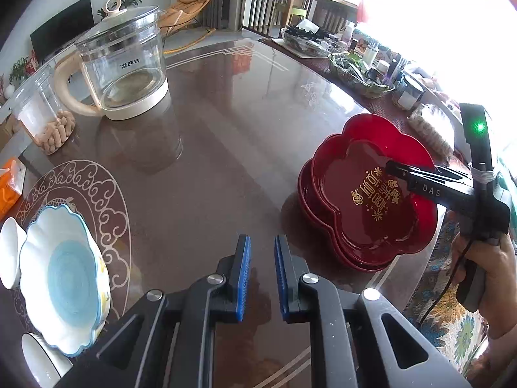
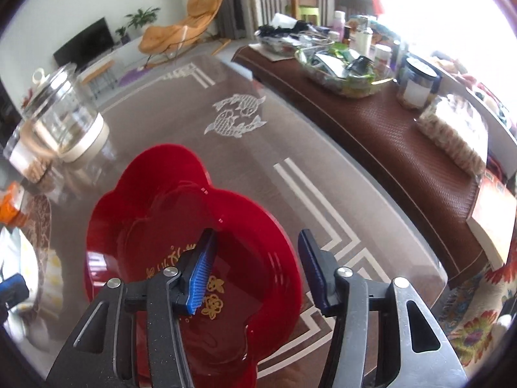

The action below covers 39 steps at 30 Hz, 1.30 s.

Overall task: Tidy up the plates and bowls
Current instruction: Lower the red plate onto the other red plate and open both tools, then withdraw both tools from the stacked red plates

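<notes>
The red plates (image 1: 368,200) are stacked on the table (image 1: 226,123). The right gripper (image 2: 255,268) is spread astride the top plate's rim, pinching nothing. The left gripper (image 1: 262,271), pressed nearly together, is empty. The rim should be centred before squeezing.

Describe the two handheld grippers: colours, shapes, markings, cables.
The left gripper has black angular linkage arms, silver round pivot pins and blue ribbed pads. The right gripper matches it. Seen from the left wrist, its black body bears white letters "DAS", a green light glows on its upright post, and a black cable hangs beside the hand.
</notes>
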{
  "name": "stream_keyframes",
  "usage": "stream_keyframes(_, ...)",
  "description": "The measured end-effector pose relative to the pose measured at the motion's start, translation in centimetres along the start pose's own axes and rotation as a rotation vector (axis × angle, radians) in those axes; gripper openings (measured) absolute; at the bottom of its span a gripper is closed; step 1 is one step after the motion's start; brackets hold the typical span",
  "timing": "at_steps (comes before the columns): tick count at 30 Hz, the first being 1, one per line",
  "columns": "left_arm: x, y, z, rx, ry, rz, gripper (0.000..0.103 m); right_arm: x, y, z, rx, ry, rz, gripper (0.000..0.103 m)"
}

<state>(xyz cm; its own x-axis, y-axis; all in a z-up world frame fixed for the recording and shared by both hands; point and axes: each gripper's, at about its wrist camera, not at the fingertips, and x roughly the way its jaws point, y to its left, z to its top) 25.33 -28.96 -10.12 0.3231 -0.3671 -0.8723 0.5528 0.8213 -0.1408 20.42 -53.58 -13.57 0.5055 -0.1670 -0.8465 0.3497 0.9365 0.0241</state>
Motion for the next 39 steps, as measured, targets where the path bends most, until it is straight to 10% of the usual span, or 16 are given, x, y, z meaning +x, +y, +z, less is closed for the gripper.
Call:
stream_keyframes(7, -0.3, -0.5, -0.3, -0.006, -0.002, -0.025, 0.015, -4.0, -2.2, 0.4, 0.087, -0.101, 0.041, 0.067)
stream_keyframes(16, -2.2, -0.3, -1.3, -0.003, -0.042, -0.027, 0.015, -2.7, -2.7, 0.5, 0.123, -0.064, -0.13, 0.067)
stream_keyframes(26, -8.9, 0.9, -8.2, -0.081, -0.208, 0.011, 0.016, -16.1, 5.7, -7.1, 0.147, -0.261, 0.088, 0.075)
stream_keyframes(33, -11.2, 3.0, -14.0, -0.094, -0.136, 0.073, 0.016, -22.4, 12.5, -14.8, 0.149, -0.403, 0.159, 0.076)
stream_keyframes(39, -13.9, 4.5, -18.1, -0.097, -0.173, 0.156, 0.016, -19.6, 16.1, -18.5, 0.148, -0.273, 0.222, 0.078)
